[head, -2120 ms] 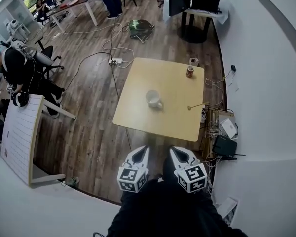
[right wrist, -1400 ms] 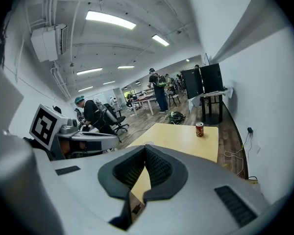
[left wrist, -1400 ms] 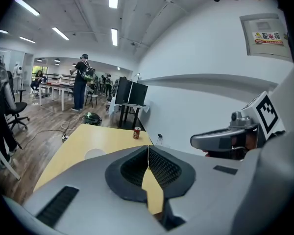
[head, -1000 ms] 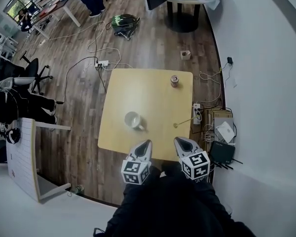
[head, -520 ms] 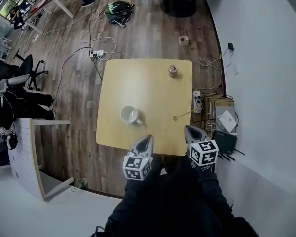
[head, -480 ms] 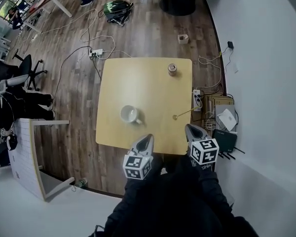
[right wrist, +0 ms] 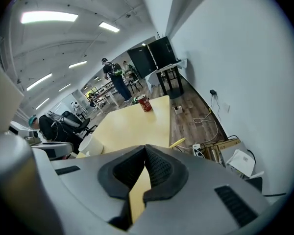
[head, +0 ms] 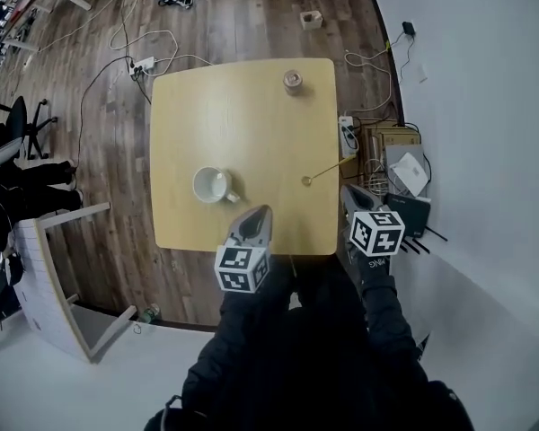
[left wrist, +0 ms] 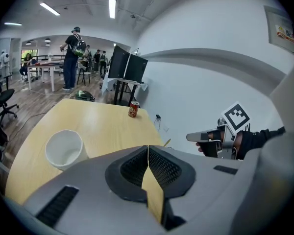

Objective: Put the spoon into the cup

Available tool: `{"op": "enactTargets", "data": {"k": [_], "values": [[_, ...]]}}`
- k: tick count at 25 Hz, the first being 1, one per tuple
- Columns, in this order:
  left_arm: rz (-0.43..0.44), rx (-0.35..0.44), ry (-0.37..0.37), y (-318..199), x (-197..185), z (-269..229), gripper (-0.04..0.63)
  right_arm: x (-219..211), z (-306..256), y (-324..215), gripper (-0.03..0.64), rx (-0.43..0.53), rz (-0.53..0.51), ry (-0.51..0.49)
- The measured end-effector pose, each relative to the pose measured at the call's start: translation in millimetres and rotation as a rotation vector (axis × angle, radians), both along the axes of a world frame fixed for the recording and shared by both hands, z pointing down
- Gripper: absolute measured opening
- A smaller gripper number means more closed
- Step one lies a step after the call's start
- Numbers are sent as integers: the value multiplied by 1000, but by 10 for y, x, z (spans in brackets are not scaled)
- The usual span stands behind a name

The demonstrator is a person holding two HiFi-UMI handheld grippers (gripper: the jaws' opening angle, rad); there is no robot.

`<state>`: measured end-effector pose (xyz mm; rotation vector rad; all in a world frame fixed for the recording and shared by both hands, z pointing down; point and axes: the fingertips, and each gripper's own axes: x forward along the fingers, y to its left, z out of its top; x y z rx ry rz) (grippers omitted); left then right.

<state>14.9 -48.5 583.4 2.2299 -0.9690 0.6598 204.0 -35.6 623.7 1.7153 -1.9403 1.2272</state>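
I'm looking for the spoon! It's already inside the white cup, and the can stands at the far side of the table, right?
No. The spoon isn't in the white cup; it lies on the table by its right edge, apart from the cup. The head view shows it. The can does stand at the far side.

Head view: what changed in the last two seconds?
Both grippers came forward from over the floor. The left gripper now reaches over the table's near edge, and the right gripper is at its near right corner, close to the spoon. Nothing gripped; both jaws shut, empty. The cup, spoon and can lie where they were.
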Motion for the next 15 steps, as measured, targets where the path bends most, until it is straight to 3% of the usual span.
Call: {"op": "enactTargets", "data": {"k": [15], "values": [[21,-40,-26,-205,401,756,34,326,836,-266,23,-26,81,-47]]}}
